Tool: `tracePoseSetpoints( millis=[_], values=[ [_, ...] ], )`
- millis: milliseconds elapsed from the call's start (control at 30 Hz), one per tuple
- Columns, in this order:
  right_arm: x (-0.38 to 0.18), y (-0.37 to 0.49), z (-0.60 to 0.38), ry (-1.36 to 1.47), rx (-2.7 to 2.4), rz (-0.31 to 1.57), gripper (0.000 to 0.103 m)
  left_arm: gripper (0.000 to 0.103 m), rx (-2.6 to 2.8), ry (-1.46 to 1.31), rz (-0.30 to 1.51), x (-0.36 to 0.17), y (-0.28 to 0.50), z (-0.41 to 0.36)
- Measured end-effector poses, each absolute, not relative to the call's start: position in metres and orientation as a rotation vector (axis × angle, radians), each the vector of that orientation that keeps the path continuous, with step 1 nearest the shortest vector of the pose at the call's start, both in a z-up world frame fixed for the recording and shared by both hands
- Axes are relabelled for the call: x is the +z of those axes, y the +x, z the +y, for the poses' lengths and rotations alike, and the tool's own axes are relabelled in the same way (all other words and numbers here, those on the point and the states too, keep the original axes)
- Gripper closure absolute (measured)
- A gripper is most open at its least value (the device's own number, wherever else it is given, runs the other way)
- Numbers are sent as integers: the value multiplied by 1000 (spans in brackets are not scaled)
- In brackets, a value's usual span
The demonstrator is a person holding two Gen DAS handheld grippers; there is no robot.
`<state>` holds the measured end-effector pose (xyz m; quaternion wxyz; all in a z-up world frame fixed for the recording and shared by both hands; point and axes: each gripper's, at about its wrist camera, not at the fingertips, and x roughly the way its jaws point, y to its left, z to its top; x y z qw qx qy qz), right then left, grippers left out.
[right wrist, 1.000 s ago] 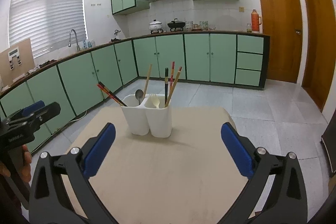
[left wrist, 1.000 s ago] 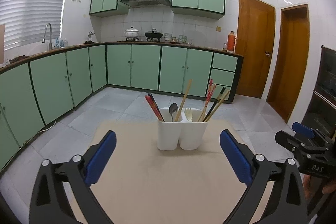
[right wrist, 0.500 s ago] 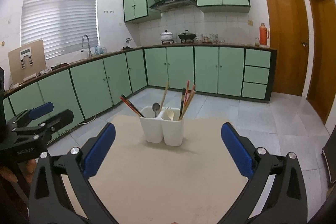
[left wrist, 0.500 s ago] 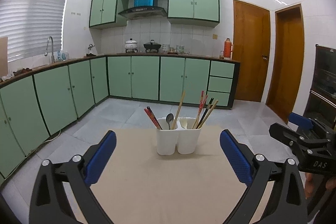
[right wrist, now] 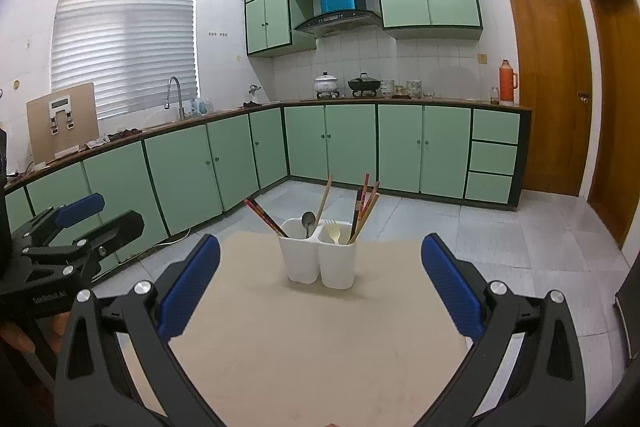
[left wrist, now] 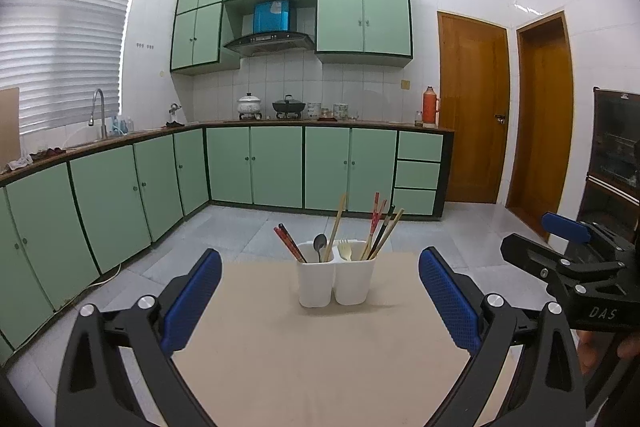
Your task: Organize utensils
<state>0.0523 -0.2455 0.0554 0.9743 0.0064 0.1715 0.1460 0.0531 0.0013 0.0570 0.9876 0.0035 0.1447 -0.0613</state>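
Observation:
A white two-compartment utensil holder [left wrist: 336,283] [right wrist: 318,261] stands at the far end of a beige table [left wrist: 312,355] [right wrist: 312,339]. Its left compartment holds red-black chopsticks [left wrist: 289,242], a metal spoon [left wrist: 320,243] and a wooden chopstick. Its right compartment holds a pale fork [left wrist: 345,250] and several chopsticks [left wrist: 380,231]. My left gripper [left wrist: 320,301] is open and empty, well back from the holder. My right gripper [right wrist: 320,291] is open and empty too. Each gripper shows at the edge of the other's view.
Green kitchen cabinets [left wrist: 276,167] line the far and left walls, with pots [left wrist: 286,105] and a red thermos [left wrist: 430,105] on the counter. Two wooden doors [left wrist: 474,107] are at the right. A tiled floor [right wrist: 500,231] surrounds the table.
Both grippers have pulled back and risen away from the holder, which now looks smaller and farther. Both stay open and empty.

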Motion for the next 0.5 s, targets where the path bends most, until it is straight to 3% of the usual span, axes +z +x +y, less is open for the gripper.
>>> tracePoseSetpoints(
  millis=[500],
  values=[
    [62, 45, -237, -4, 310, 330, 5, 6, -125, 0, 280, 60, 42, 2]
  ],
)
